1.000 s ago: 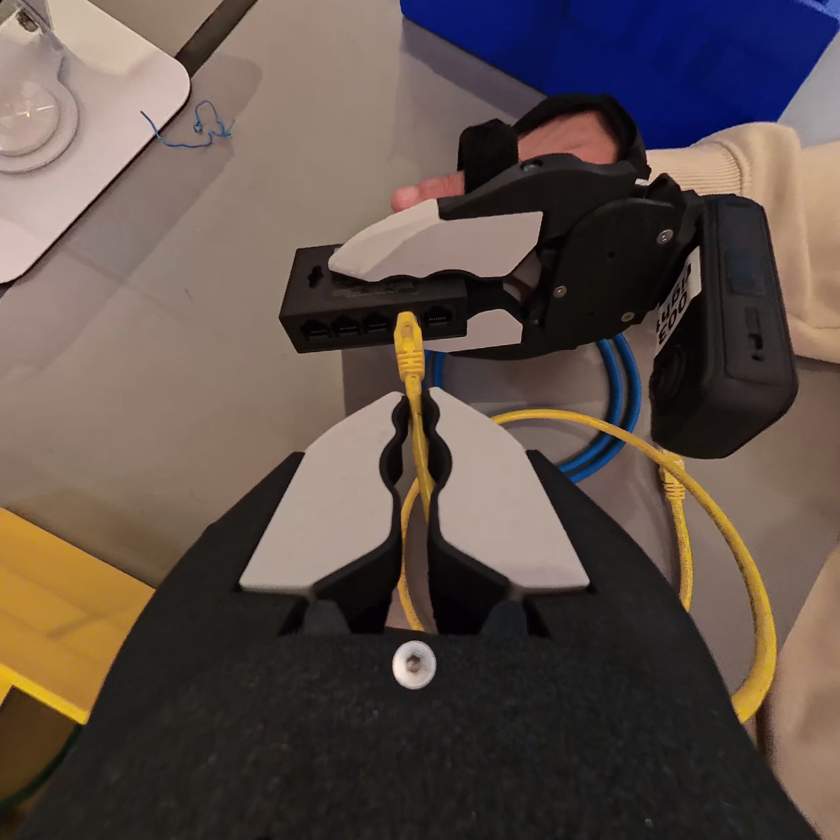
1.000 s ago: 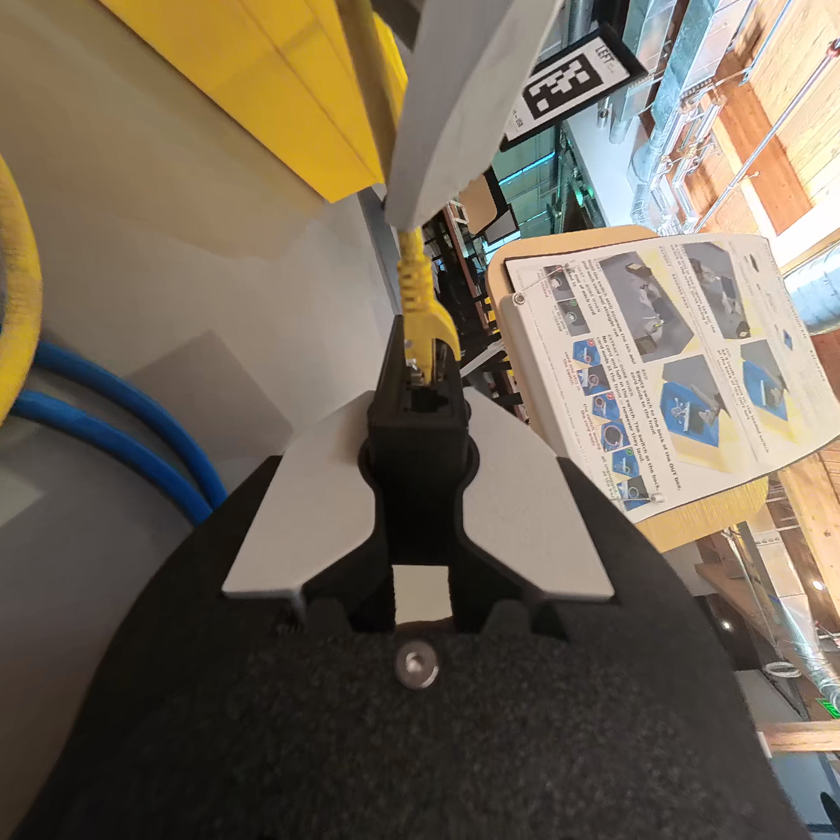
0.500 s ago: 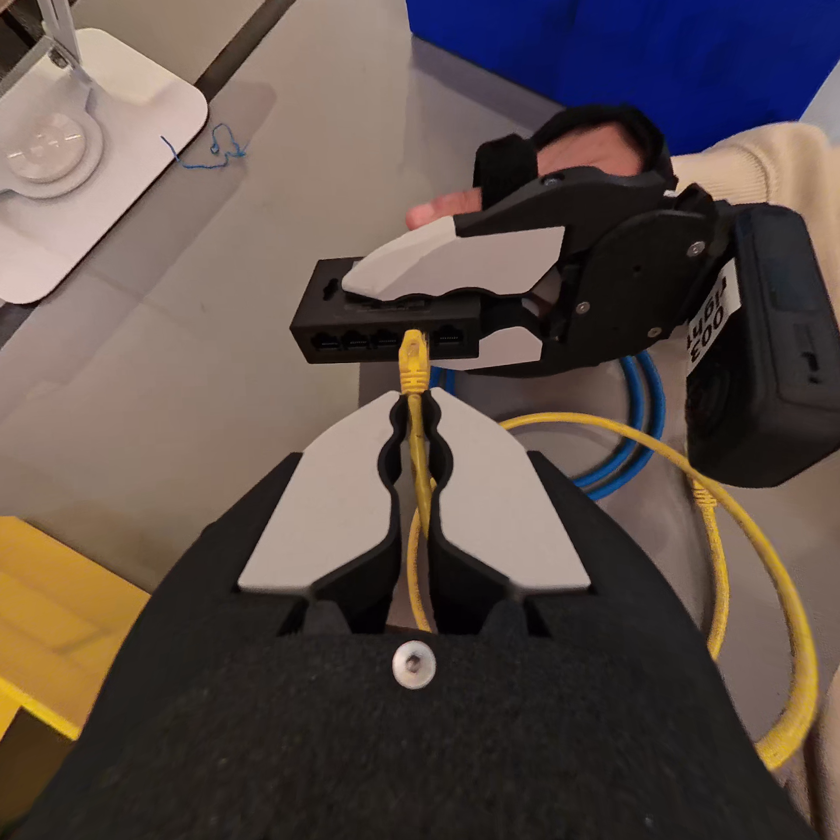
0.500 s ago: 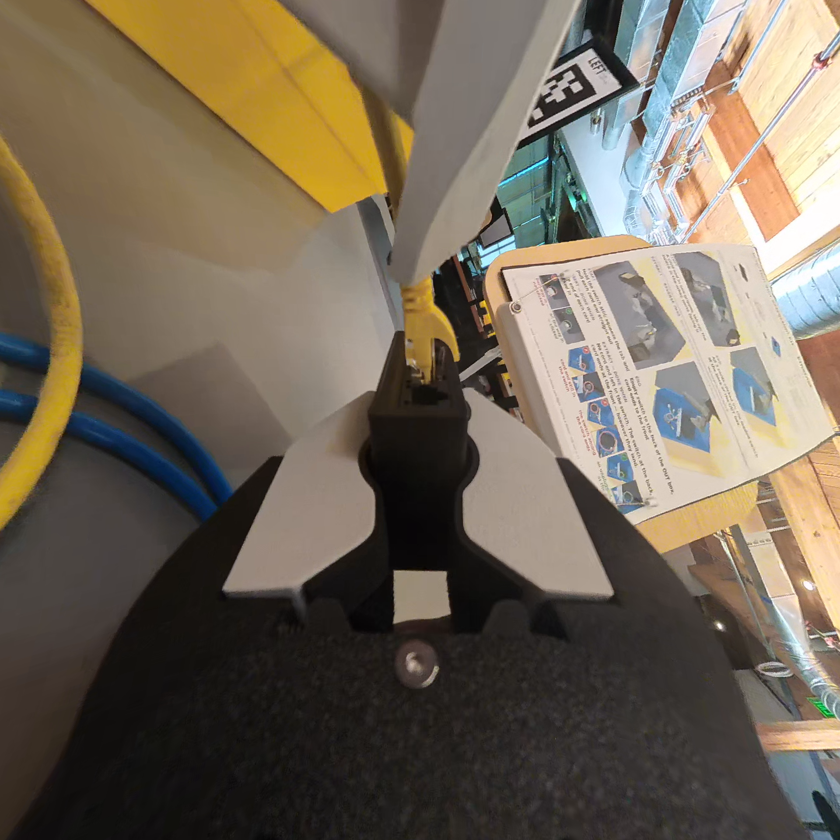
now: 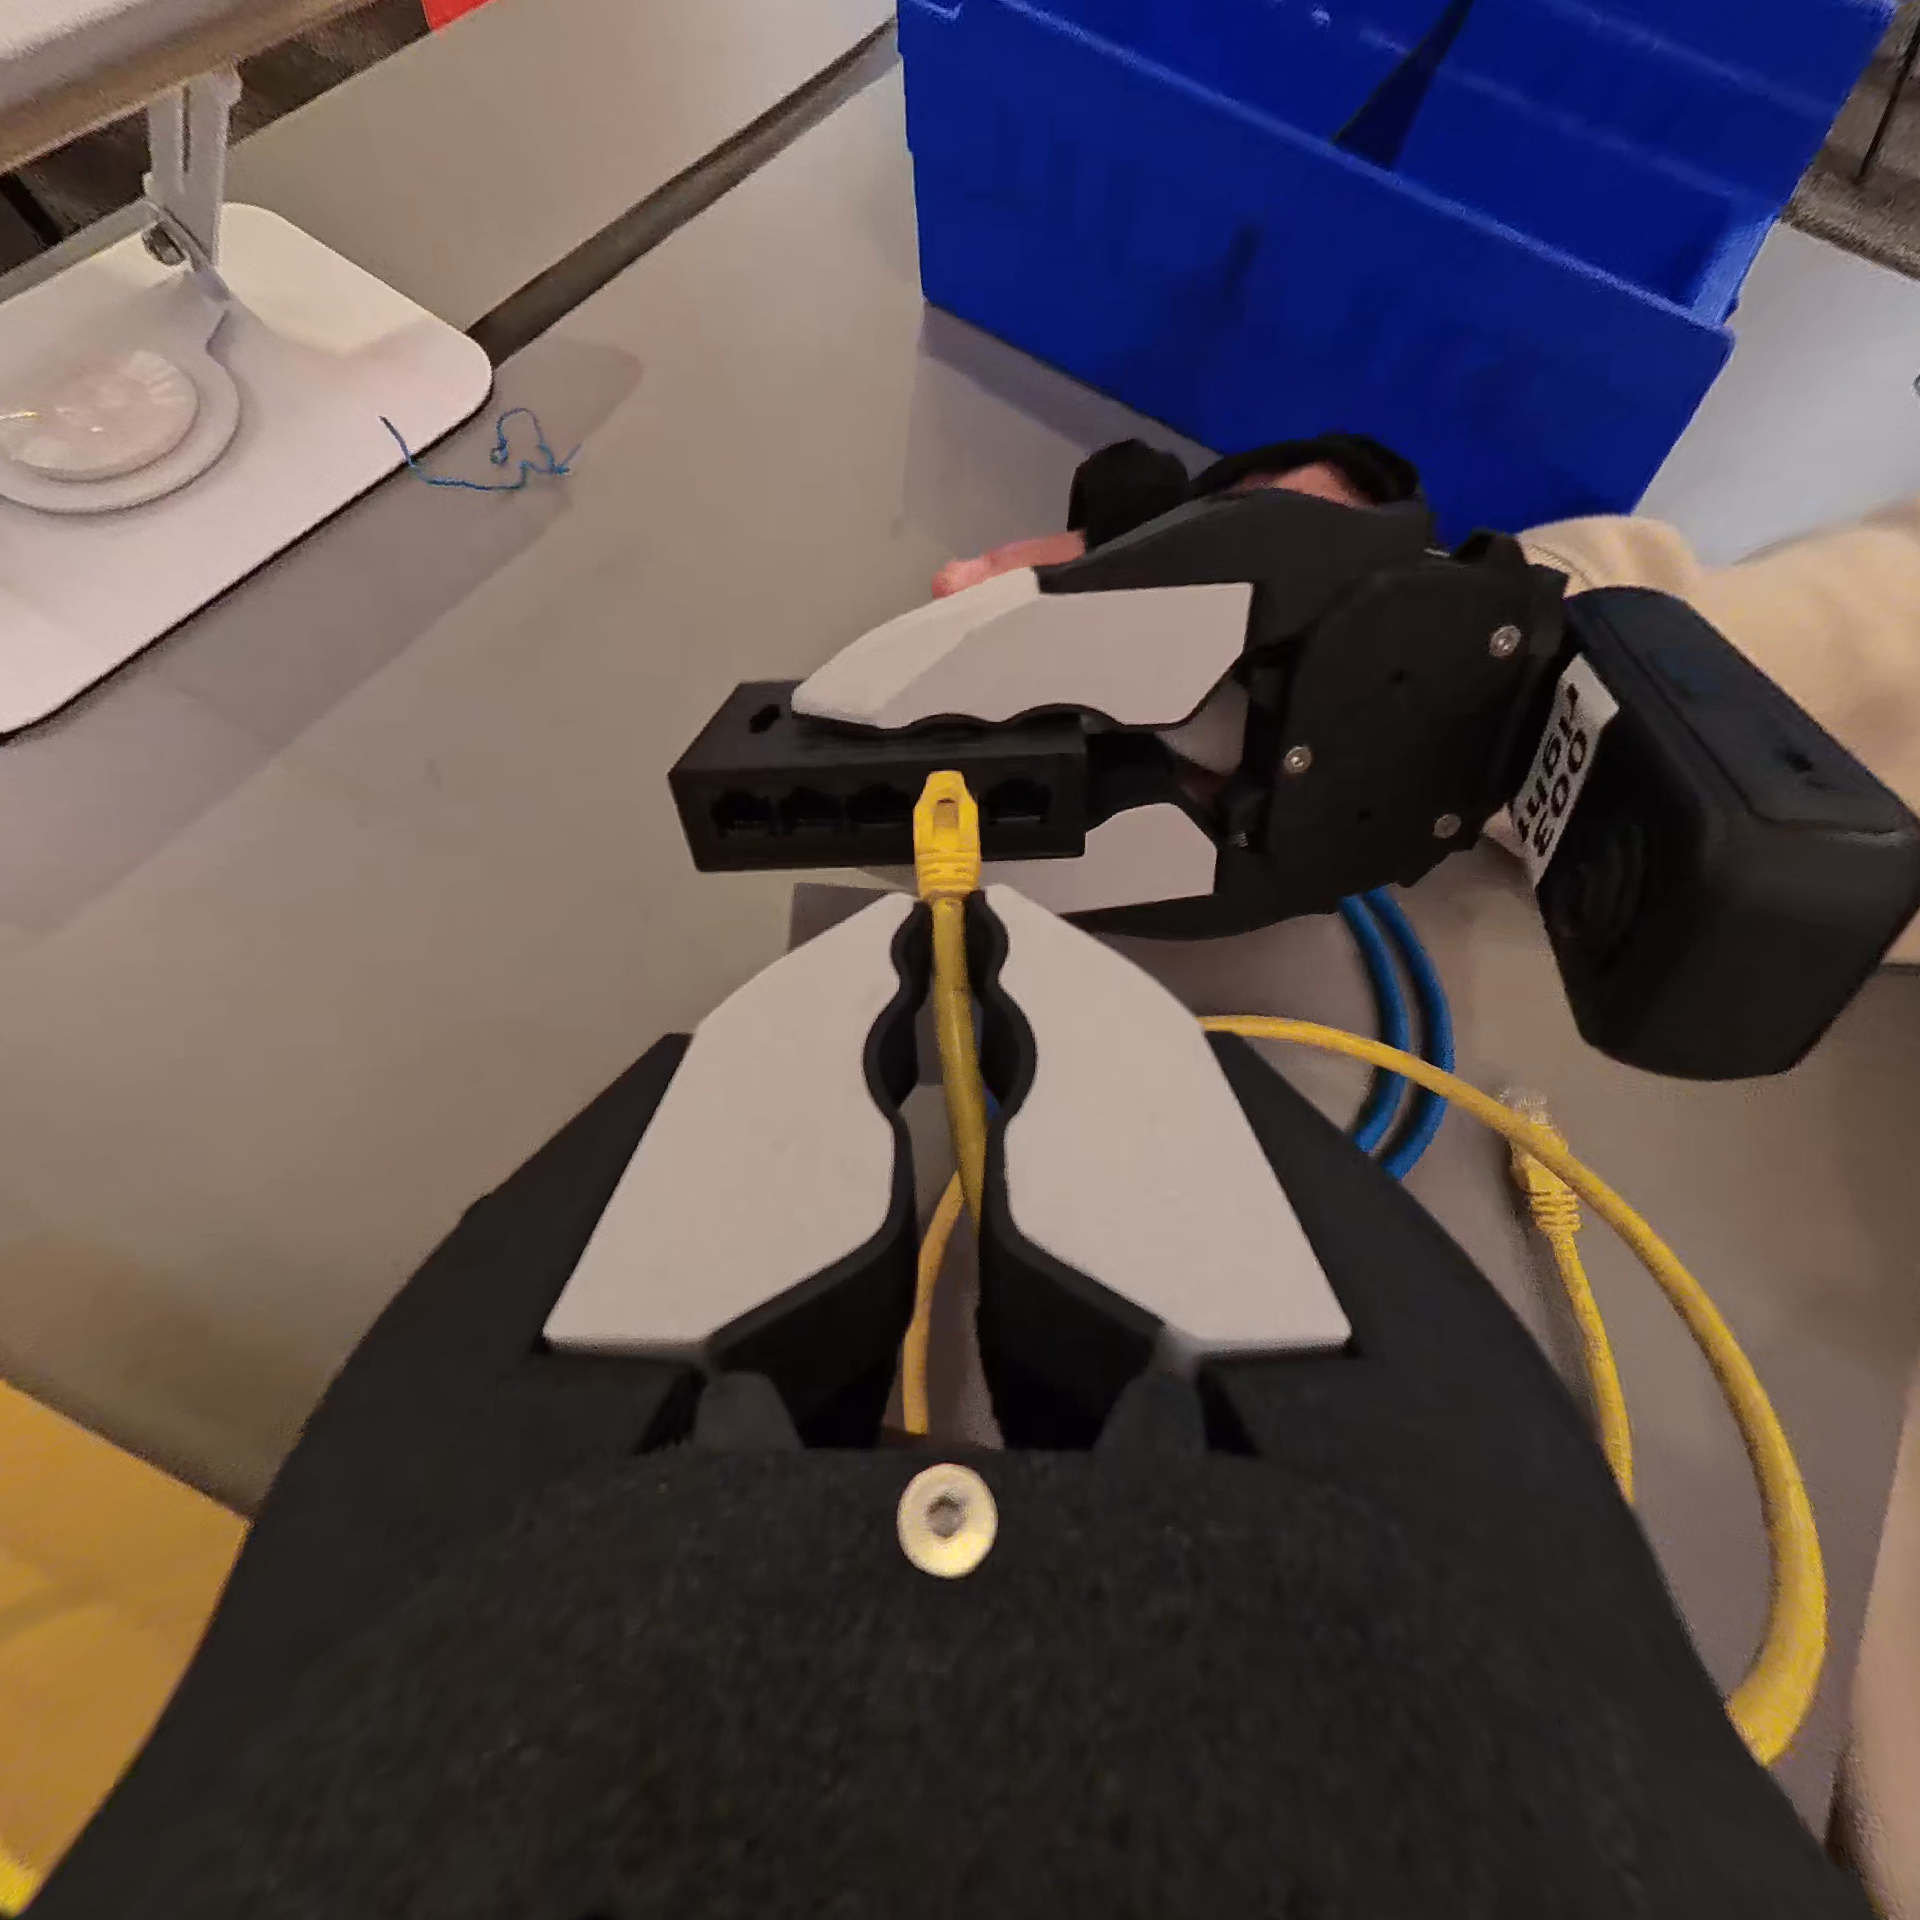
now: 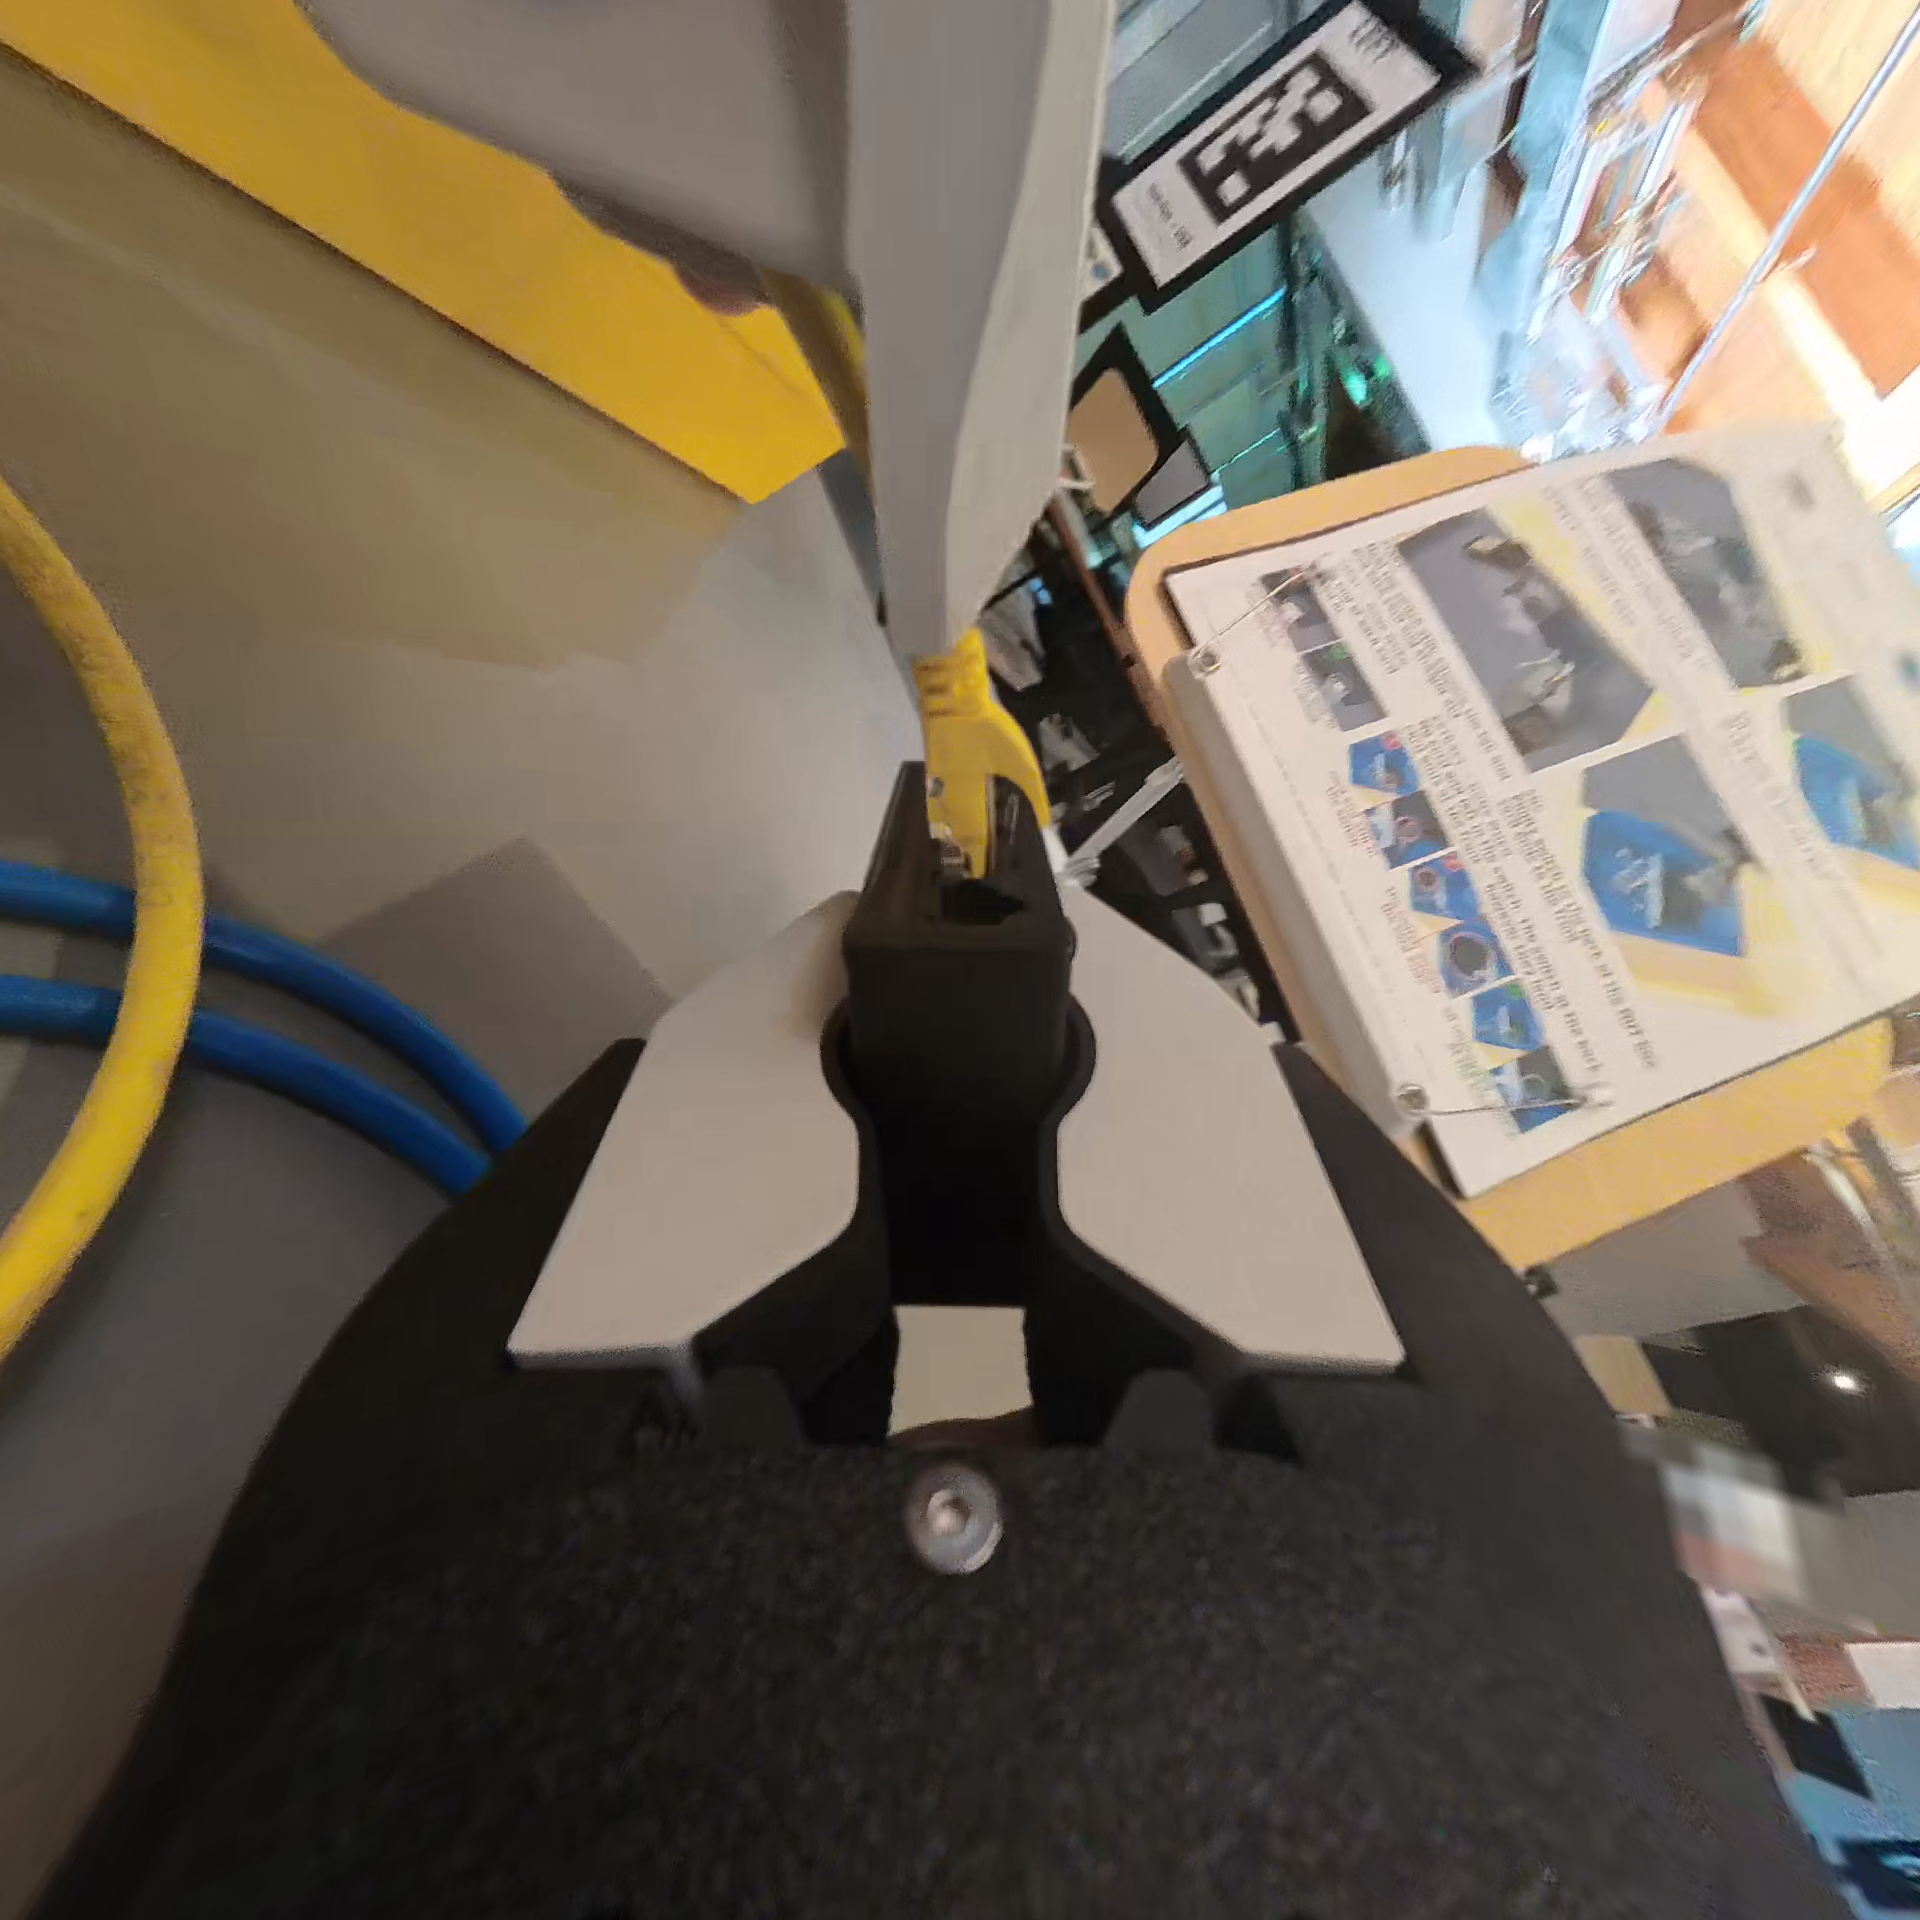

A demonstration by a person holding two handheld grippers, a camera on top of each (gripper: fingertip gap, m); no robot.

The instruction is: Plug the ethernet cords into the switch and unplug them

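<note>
My left gripper (image 5: 948, 914) is shut on a yellow ethernet cord (image 5: 961, 1060) just behind its plug (image 5: 943, 831). The plug's tip sits in the mouth of the second port from the right of the black switch (image 5: 790, 821). My right gripper (image 5: 821, 779) is shut on the switch and holds it above the table, ports facing my left gripper. In the right wrist view my right gripper (image 6: 956, 925) clamps the switch (image 6: 956, 997), and the plug (image 6: 966, 748) enters a port under the left finger (image 6: 935, 312). The cord's other plug (image 5: 1538, 1174) lies loose on the table.
A blue cord (image 5: 1403, 1039) is coiled under the right gripper. A blue bin (image 5: 1299, 239) stands behind it. A white stand base (image 5: 260, 395) and a blue thread (image 5: 478, 457) are at far left, a yellow box (image 5: 62, 1558) at near left. An instruction sheet (image 6: 1558, 831) stands ahead.
My left gripper has pushed the yellow plug forward from just short of the switch into the port's mouth. The right gripper has kept its grip on the switch.
</note>
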